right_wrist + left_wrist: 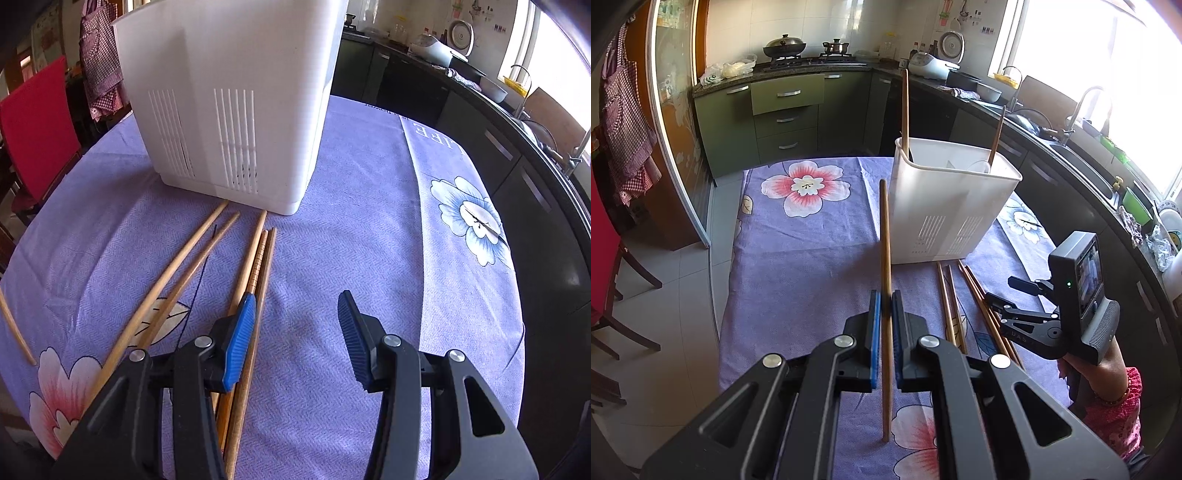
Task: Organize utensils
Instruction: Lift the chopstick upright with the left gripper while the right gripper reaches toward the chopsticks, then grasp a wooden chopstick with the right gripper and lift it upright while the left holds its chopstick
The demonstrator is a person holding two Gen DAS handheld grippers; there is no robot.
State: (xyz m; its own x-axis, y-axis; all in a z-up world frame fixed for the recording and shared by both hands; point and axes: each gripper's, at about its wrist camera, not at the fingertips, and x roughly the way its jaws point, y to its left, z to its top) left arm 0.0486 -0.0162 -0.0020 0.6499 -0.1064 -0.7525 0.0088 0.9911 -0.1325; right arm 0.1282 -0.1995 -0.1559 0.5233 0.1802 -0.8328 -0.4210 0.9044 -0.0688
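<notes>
My left gripper (pixel 886 295) is shut on a wooden chopstick (pixel 885 236) and holds it nearly upright above the table, just left of the white utensil holder (pixel 945 206). Two chopsticks (pixel 905 110) stand in the holder. Several chopsticks (pixel 960 306) lie on the cloth in front of the holder, also in the right wrist view (pixel 207 266). My right gripper (pixel 297 306) is open and empty, low over the cloth, its left finger (pixel 242 336) over the rightmost lying chopsticks. The holder (pixel 236 99) stands just beyond. The right gripper also shows in the left wrist view (pixel 1001 291).
The table carries a purple flowered cloth (pixel 798 258). A dark kitchen counter (pixel 1071 155) with a sink runs along the right. A red chair (pixel 33 129) stands at the table's left. One more chopstick (pixel 14 328) lies at the cloth's left edge.
</notes>
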